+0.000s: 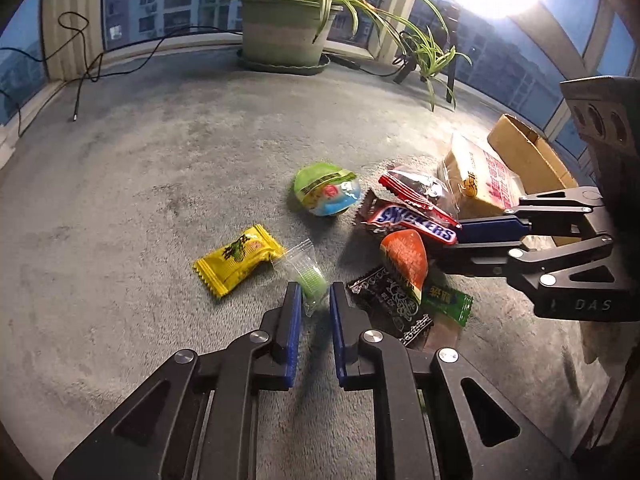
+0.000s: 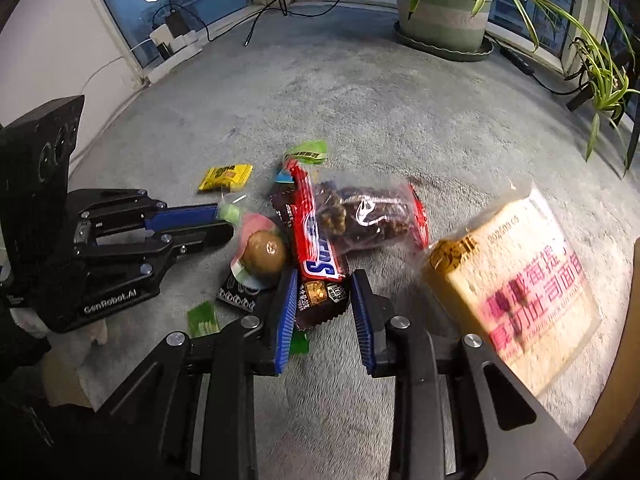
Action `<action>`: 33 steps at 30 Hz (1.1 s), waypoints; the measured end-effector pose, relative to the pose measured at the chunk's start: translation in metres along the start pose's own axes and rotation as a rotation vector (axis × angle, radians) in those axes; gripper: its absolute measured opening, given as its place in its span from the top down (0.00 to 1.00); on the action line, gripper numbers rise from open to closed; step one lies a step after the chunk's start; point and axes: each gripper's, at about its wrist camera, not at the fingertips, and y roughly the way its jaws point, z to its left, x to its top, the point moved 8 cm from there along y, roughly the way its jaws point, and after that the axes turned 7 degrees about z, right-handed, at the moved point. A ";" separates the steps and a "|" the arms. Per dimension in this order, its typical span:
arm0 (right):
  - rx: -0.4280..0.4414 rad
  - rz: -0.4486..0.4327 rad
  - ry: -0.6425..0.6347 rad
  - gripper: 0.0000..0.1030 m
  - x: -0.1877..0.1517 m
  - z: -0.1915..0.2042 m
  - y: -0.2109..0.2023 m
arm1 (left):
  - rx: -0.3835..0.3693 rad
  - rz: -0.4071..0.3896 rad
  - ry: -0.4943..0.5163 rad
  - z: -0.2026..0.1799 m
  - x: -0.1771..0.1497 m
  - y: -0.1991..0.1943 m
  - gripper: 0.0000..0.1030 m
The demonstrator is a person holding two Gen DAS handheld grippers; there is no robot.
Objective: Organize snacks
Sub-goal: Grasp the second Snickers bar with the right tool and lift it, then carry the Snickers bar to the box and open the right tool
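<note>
We have our left gripper [image 1: 311, 300] pinched nearly shut on a small clear packet with a green sweet [image 1: 306, 276], beside the yellow candy [image 1: 237, 259] on the grey carpet [image 1: 140, 184]. Our right gripper [image 2: 324, 296] sits part open around the dark brown snack's [image 2: 320, 300] end (contact is hard to judge), under the Snickers bar [image 2: 314, 236], with the bagged bread [image 2: 516, 276] just right.

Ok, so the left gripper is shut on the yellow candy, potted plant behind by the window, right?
No: the left gripper is shut on the small clear packet; the yellow candy lies loose beside it, per the left wrist view. The potted plant placement is right.
</note>
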 end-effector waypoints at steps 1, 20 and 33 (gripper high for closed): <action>-0.007 0.002 -0.005 0.73 -0.001 0.001 0.000 | -0.002 0.000 0.005 -0.001 0.000 0.000 0.88; 0.003 -0.123 0.076 0.73 -0.021 -0.006 -0.066 | -0.046 -0.098 0.010 -0.027 0.012 -0.045 0.88; -0.067 -0.234 0.182 0.73 -0.052 -0.056 -0.134 | -0.105 -0.161 0.069 -0.093 0.034 -0.061 0.88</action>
